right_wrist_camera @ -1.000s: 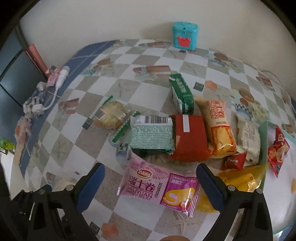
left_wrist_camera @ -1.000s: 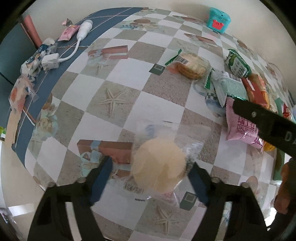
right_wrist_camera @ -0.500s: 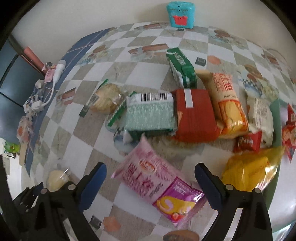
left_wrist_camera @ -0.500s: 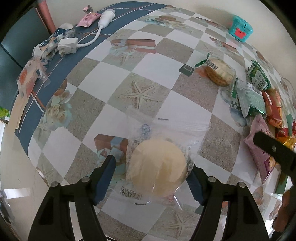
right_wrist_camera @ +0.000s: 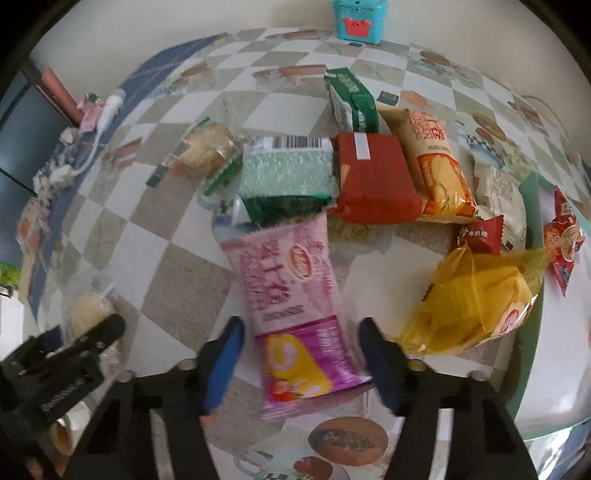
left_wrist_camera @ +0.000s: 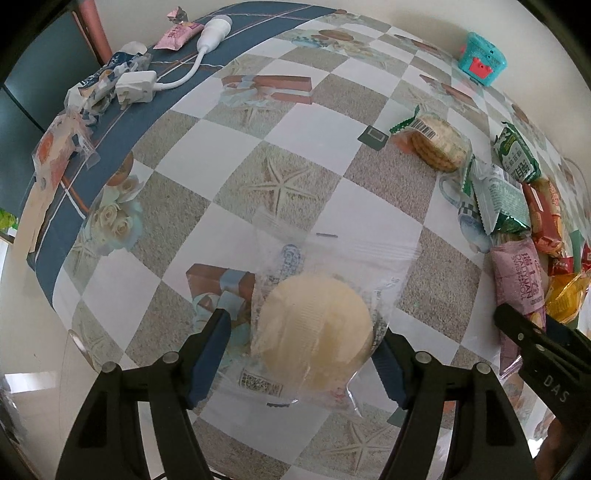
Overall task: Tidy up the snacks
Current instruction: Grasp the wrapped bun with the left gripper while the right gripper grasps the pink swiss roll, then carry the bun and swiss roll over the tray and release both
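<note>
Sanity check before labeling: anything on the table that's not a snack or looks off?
Yes. A white charger with cable sits on the blue border, and a teal toy box stands by the wall. Snacks lie heaped and overlapping around the red pack, unsorted.

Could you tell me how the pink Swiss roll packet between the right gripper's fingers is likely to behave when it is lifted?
The pink Swiss roll packet looks puffy and soft, so it will probably give as the right gripper's jaws close around it. Its glossy film may slip. Gripped near one end, the long far end will likely droop.
</note>
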Tool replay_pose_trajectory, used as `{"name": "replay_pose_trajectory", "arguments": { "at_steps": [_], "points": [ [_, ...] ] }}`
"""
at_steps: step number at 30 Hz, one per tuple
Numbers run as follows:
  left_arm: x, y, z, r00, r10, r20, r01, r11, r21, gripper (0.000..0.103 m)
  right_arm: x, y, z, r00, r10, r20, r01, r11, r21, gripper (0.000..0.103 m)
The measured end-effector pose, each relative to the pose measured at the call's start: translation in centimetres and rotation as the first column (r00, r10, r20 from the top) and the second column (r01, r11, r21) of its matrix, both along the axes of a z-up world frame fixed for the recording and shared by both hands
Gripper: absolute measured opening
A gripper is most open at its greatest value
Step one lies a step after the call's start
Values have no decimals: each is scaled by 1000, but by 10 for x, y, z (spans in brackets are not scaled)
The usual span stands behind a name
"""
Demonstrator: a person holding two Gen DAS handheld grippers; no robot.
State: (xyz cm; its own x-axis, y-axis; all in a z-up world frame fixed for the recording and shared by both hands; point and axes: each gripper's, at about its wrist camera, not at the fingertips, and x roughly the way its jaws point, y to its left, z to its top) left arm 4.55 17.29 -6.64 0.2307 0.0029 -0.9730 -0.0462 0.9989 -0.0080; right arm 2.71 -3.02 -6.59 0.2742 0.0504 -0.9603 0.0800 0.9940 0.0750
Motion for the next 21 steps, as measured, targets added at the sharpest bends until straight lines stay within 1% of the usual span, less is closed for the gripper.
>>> {"name": "replay_pose_trajectory", "arguments": {
  "at_steps": [1,3,4,5,6,10,15,21],
  "points": [
    [0,-1,-1,1000,-1,-1,1,1000,1,75,-1,0,0,1000,2,6,-2,1000,-7,58],
    [0,-3,-2,1000,-4,-1,4,1000,3,74,-2,2,1,1000,8,11,-7,1000,-13,53],
    [0,-4,-2,1000,-5,2,5,1000,3,71,-2,3,2,1000,7,14,-7,1000,-19,52],
    [0,-5,-2,1000,-7,7,7,1000,-5,59,-3,4,4,1000,7,18,-7,1000,-21,50],
    [0,-5,0,1000,-7,13,7,1000,-8,58,-3,4,5,1000,10,23,-9,1000,-21,47],
    [-1,-6,3,1000,0,24,1,1000,-8,56,-6,10,17,998,17,58,-16,1000,-18,44],
    [-1,-2,10,999,23,50,-22,1000,-13,56,-19,4,37,994,-6,107,5,1000,9,44],
    [-8,-4,27,996,19,91,-17,1000,-16,56,-33,-9,63,982,-61,181,54,998,44,44]
  ]
}}
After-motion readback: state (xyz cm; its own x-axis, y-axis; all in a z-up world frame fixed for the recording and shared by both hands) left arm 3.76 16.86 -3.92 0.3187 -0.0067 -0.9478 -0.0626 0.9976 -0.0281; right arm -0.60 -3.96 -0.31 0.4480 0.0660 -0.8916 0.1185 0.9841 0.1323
